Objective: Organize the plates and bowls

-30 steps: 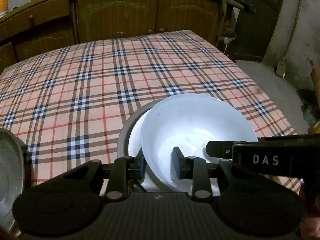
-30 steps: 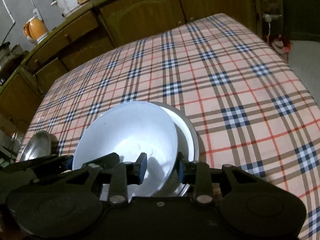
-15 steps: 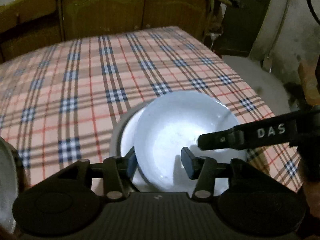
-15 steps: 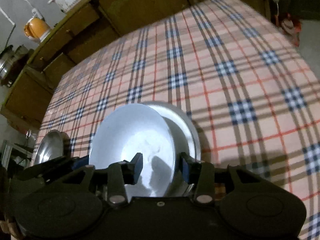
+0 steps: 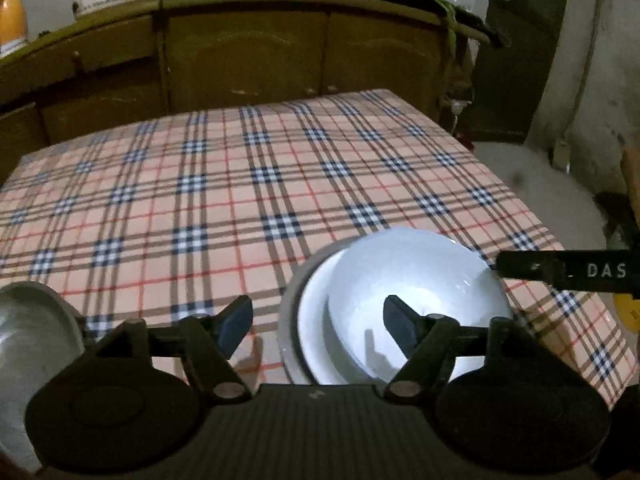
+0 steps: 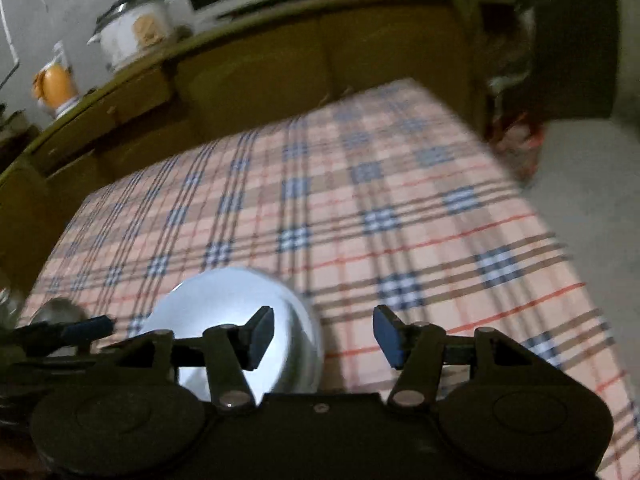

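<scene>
Both just opened wide, gripping nothing: left claw (image 5: pixel 318 320) astride the white bowl (image 5: pixel 416 304) rim, right claw (image 6: pixel 323 334) beside it, on checked desk (image 5: pixel 240 200).

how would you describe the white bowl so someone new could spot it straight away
Start at the table with the plaid tablecloth and go to its near right corner, where a stack of dishes sits. The white bowl is the top piece, tilted inside a white dish and a grey metal one. The other dish, at the far left edge, is bare metal.
</scene>
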Available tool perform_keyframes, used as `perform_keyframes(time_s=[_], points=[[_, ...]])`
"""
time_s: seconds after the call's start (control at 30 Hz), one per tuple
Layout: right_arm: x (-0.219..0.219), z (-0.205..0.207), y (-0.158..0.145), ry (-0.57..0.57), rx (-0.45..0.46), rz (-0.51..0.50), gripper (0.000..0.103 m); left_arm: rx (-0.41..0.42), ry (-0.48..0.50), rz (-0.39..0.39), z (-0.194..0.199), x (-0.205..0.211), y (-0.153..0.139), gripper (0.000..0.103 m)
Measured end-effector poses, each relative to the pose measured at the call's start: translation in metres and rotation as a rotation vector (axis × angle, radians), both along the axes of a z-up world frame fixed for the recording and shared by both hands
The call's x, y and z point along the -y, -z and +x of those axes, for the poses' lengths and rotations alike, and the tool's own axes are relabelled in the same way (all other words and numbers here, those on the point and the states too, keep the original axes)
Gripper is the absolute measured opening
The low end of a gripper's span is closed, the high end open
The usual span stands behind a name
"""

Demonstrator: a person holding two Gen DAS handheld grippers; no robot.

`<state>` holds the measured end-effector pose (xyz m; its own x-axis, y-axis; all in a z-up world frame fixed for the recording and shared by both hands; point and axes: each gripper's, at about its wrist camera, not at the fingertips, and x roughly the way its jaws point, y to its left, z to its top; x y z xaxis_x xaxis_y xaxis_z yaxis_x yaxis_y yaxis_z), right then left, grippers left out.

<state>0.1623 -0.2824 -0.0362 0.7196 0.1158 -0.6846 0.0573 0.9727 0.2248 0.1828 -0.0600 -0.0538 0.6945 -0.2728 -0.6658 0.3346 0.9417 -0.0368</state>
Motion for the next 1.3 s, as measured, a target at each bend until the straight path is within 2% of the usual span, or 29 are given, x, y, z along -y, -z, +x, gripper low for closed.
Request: perform_keyframes(time_s=[0.13,0.2,0.23,0.3,0.47,0.5,0.53,0.57,0.6,0.63,0.7,0.83,1.07,1.3], points=[[-0.002,-0.007,0.003,0.065,0.034,-0.088,0.067,0.010,-0.030,0.007,-0.002,-0.007,-0.002,0.081],[-0.011,-0.003,0.009,0.038,0.008,-0.132,0.067,0.009,-0.053,0.002,-0.002,-0.012,-0.002,0.082],[-0.016,-0.001,0.014,0.020,-0.005,-0.145,0.056,0.009,-0.062,0.001,-0.001,-0.015,-0.003,0.083],[-0.025,0.001,0.020,0.001,-0.020,-0.163,0.047,0.005,-0.076,-0.004,-0.001,-0.019,-0.003,0.083],[-0.021,-0.003,0.021,0.034,0.005,-0.181,0.047,0.005,-0.081,-0.001,-0.001,-0.021,-0.004,0.086],[-0.021,-0.006,0.018,0.044,0.025,-0.177,0.048,0.004,-0.083,-0.002,-0.002,-0.021,-0.005,0.087],[-0.018,-0.011,0.014,0.044,0.063,-0.151,0.055,0.004,-0.085,-0.002,-0.002,-0.021,-0.005,0.088],[-0.015,-0.015,0.011,0.041,0.104,-0.117,0.064,0.005,-0.085,-0.001,-0.002,-0.020,-0.005,0.089],[-0.014,-0.019,0.007,0.041,0.137,-0.095,0.085,0.003,-0.082,0.001,-0.002,-0.019,-0.005,0.090],[-0.014,-0.023,0.005,0.037,0.176,-0.073,0.090,0.002,-0.080,0.004,-0.003,-0.019,-0.004,0.090],[-0.018,-0.031,0.003,0.050,0.230,-0.062,0.092,0.004,-0.080,0.013,-0.003,-0.016,-0.004,0.091],[-0.022,-0.033,0.007,0.080,0.240,-0.052,0.093,0.002,-0.088,0.025,-0.005,-0.014,-0.002,0.093],[-0.032,-0.027,0.015,0.031,0.132,-0.092,0.093,0.013,-0.111,0.047,-0.005,-0.013,0.001,0.095],[-0.028,-0.024,0.026,0.024,0.087,0.000,0.093,0.002,-0.108,0.052,-0.003,-0.011,0.006,0.096]])
